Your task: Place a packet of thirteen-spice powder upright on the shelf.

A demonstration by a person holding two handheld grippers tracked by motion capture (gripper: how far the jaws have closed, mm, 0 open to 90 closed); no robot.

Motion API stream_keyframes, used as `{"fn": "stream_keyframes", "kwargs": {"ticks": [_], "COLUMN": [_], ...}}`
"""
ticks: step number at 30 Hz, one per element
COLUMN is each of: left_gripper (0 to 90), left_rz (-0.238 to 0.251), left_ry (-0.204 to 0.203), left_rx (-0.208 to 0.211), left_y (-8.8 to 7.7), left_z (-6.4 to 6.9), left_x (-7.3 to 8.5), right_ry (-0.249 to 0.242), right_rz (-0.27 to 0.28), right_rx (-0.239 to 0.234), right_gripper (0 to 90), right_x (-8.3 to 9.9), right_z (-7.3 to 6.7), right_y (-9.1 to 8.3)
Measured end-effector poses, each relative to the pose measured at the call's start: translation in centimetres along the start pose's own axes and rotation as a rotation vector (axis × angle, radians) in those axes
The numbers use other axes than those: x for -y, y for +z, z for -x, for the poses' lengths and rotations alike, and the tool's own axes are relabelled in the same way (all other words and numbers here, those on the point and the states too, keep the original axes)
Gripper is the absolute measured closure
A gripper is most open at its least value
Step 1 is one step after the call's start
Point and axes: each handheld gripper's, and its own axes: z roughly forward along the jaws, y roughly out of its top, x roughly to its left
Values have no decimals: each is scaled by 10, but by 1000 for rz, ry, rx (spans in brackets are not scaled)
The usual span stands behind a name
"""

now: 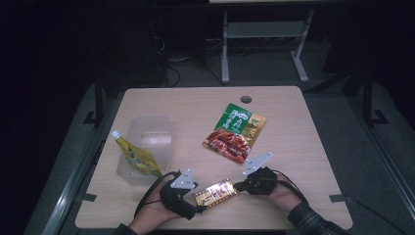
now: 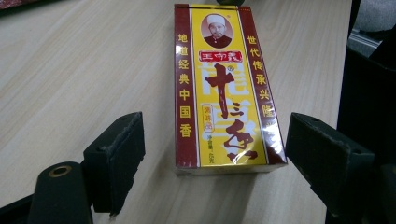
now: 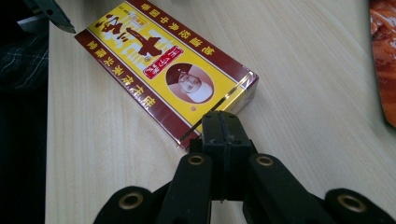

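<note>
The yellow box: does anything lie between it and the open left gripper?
No. The left gripper is open with the yellow box lying between its jaws on bare table; nothing visible blocks it.

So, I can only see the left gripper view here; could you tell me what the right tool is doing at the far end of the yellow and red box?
Observer: The right tool is shut, its tip at the end edge of the flat yellow and red cardboard box.
Operator: Thank you. Is anything else lying nearby?
Observer: Yes, a green and red foil food pouch lies flat beyond the box.
Operator: And further left?
Observer: A clear plastic tub holds a yellow squeeze pouch leaning over its near rim.
</note>
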Motion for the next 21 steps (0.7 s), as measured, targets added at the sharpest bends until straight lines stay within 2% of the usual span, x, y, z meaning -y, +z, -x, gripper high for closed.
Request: {"fn": "stream_keyframes", "kwargs": {"ticks": [2,5,9,11,13,14,16,21], "left_gripper": [198,201,198,195,197,204,223,289], "left_rz": [-6,-18,-38,-66,-75,-92,-93,-107], "left_ry": [1,5,19,39,37,56,50,62], "left_rx": [1,7,14,14,17,17,16,26], "left_y": [1,3,5,8,12,11,13,13], "left_z": [0,0,3,4,5,5,5,3], "left_x": [0,0,-2,-2,-2,-3,-3,-2], "right_ry": [32,34,62,66,67,53,52,26], "right_rz": [6,8,28,36,40,40,44,41], "right_rx": [-6,0,2,-3,-6,-5,-16,-43], "right_gripper": [900,900,893,843,814,789,751,565], "right_x": [1,4,8,10,10,11,11,11], "right_z": [-3,-3,-2,-1,0,1,1,4], "right_y": [-3,-7,-15,-17,-18,-18,-18,-16]}}
